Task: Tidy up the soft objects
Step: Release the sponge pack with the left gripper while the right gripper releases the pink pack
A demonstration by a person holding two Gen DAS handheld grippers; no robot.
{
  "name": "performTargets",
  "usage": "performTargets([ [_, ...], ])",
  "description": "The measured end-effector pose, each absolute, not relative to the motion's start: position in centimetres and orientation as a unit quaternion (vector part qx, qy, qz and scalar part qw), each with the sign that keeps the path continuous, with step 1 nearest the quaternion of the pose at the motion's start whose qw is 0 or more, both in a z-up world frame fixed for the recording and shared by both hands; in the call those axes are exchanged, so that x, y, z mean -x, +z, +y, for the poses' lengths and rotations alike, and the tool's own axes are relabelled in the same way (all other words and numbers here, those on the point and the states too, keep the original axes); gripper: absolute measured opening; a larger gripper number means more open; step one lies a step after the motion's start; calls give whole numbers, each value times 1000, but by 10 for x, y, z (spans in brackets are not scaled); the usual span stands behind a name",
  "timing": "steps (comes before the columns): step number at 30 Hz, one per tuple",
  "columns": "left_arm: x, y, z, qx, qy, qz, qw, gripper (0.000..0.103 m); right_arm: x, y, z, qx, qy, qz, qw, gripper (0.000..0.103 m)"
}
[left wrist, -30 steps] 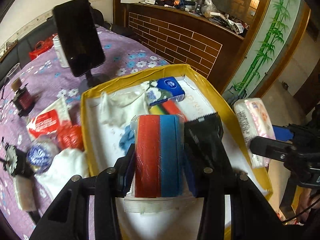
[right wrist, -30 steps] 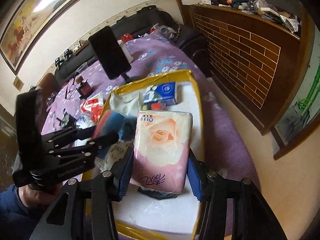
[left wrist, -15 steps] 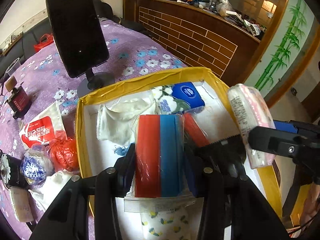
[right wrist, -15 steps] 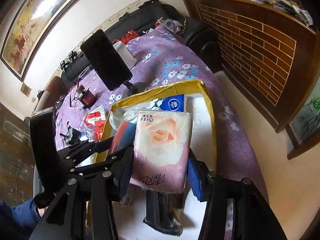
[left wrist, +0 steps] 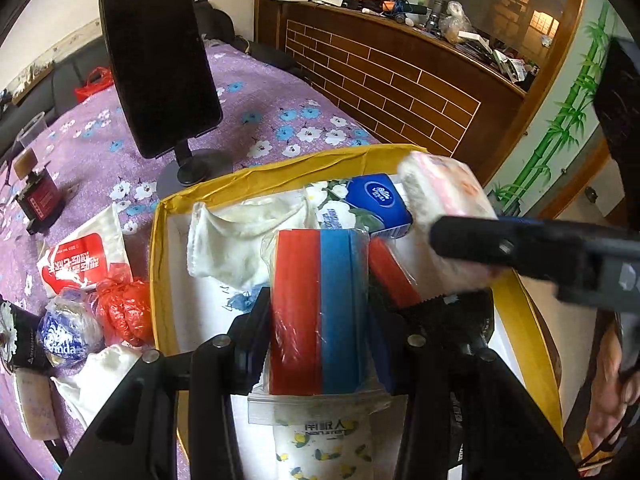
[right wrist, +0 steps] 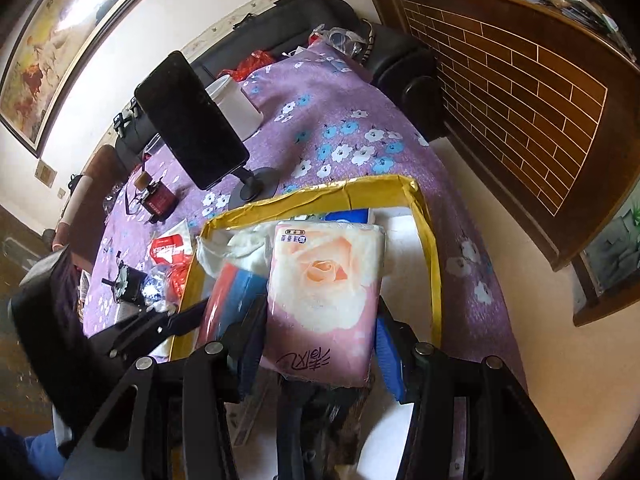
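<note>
My left gripper (left wrist: 318,320) is shut on a wrapped red and blue sponge pack (left wrist: 318,308), held over the yellow-rimmed box (left wrist: 280,178). My right gripper (right wrist: 320,316) is shut on a pink rose-print tissue pack (right wrist: 326,296), also above the box (right wrist: 434,280); that pack (left wrist: 444,216) shows at the right of the left wrist view. Inside the box lie a white cloth (left wrist: 240,240), a blue tissue pack (left wrist: 372,204), a red sponge (left wrist: 390,276) and a lemon-print pack (left wrist: 324,444). The sponge pack (right wrist: 232,296) sits left of the tissue pack.
A black phone on a stand (left wrist: 160,92) rises behind the box on the purple flowered tablecloth (left wrist: 280,120). Left of the box lie a red-and-white packet (left wrist: 82,262), a red plastic bag (left wrist: 124,312), a blue Vinda pack (left wrist: 66,338) and white cloth (left wrist: 96,384). A brick-patterned counter (left wrist: 400,80) stands beyond.
The right gripper has carried the pink tissue pack leftward over the box, close beside the left gripper. The left gripper has shifted a little forward over the box, then held still.
</note>
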State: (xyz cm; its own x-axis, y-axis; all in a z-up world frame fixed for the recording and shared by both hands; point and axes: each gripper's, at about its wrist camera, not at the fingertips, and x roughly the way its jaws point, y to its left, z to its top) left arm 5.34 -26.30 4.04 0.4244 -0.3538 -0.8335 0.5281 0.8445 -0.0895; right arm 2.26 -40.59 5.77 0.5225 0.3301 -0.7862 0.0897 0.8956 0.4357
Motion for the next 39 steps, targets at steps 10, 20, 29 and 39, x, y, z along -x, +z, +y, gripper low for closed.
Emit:
performTargets([
  [10, -43, 40, -269, -93, -265, 459, 843, 43, -32, 42, -417, -224, 49, 497, 837, 54],
  [20, -38, 43, -272, -87, -268, 465, 839, 49, -29, 47, -409, -213, 63, 503, 835, 60],
  [29, -28, 59, -261, -83, -275, 458, 841, 66, -8, 73, -405, -215, 54, 477, 851, 64],
  [39, -4, 80, -246, -95, -304, 446, 837, 72, 24, 89, -390, -245, 27, 469, 848, 66],
])
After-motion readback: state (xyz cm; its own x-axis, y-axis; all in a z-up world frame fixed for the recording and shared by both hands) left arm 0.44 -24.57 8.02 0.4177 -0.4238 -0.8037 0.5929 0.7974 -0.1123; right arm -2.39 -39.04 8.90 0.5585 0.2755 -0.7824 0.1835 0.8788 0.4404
